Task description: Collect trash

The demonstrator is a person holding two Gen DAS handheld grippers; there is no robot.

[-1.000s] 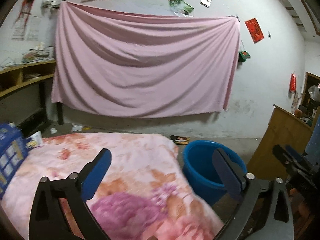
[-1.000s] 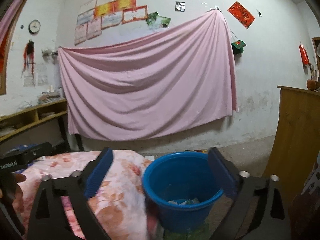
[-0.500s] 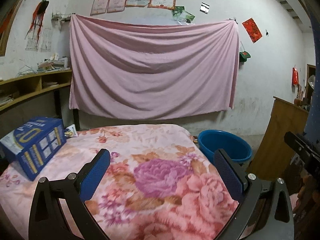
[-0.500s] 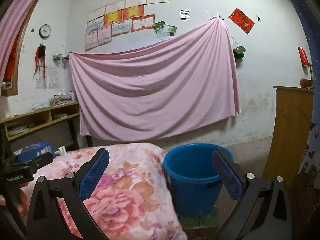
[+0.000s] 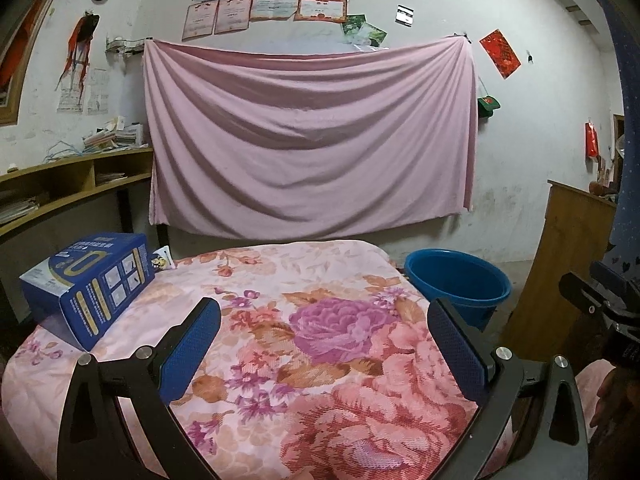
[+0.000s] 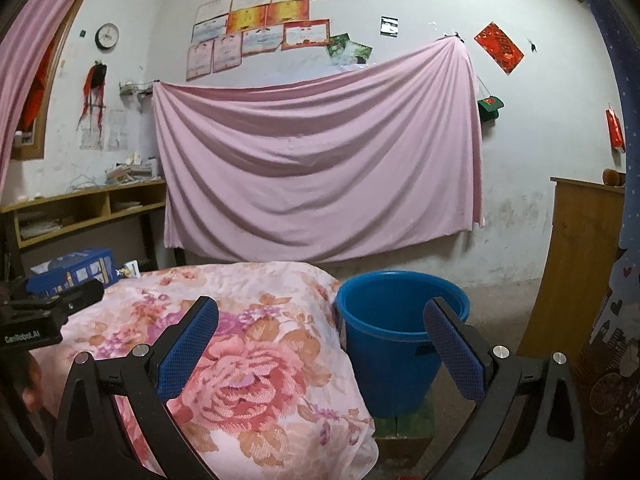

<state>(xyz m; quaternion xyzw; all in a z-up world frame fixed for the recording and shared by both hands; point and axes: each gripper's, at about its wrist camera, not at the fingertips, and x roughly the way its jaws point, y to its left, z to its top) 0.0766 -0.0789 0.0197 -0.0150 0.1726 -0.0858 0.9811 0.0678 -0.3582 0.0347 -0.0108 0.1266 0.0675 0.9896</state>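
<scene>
Both tools released, nothing held: left tool [image 5: 322, 320] over the floral-covered worktop [image 5: 340, 360], right tool [image 6: 320, 320] near its right edge. Blue box [image 5: 88, 284] far left on worktop, small packet [image 5: 162, 258] just behind it. Blue bucket [image 6: 400, 340] right, on the floor side; pink sheet [image 5: 312, 136] on far wall.

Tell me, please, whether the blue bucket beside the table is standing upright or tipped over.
Upright: the blue bucket stands on its base with its round rim level and opening upward. Its contents cannot be seen.
</scene>
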